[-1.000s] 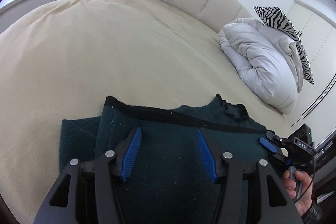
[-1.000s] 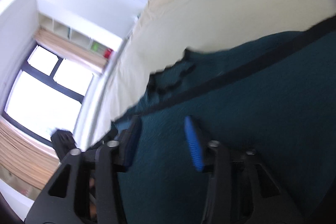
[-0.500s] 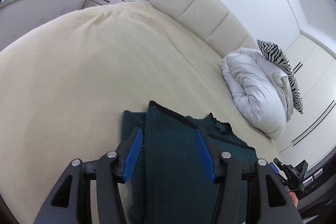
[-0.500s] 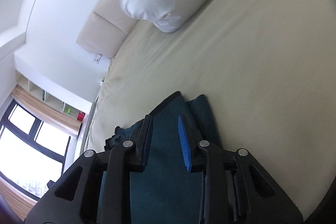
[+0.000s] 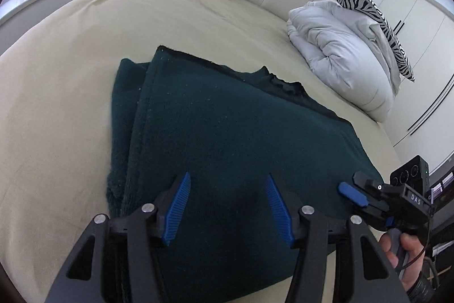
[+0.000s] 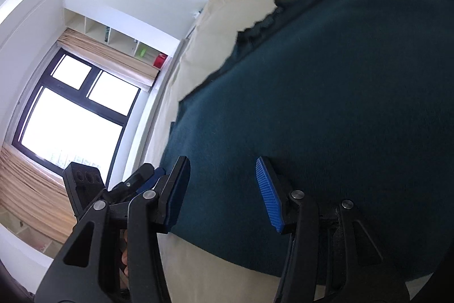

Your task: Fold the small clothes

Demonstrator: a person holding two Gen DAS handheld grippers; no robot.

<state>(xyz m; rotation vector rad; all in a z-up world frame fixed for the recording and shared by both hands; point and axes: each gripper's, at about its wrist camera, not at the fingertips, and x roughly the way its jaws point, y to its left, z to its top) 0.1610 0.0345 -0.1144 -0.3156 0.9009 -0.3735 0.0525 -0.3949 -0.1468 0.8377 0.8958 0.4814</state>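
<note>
One folded dark-green garment (image 5: 227, 132) on bed (image 5: 71, 75); two tools, left tool (image 5: 227, 206), right tool (image 6: 221, 189), both spread, empty

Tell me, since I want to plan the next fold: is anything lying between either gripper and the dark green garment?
Nothing visible. The left gripper and right gripper both sit with open jaws right over the dark green garment on the bed, with only bare cloth between the pads. The duvet lies well off to the side.
</note>
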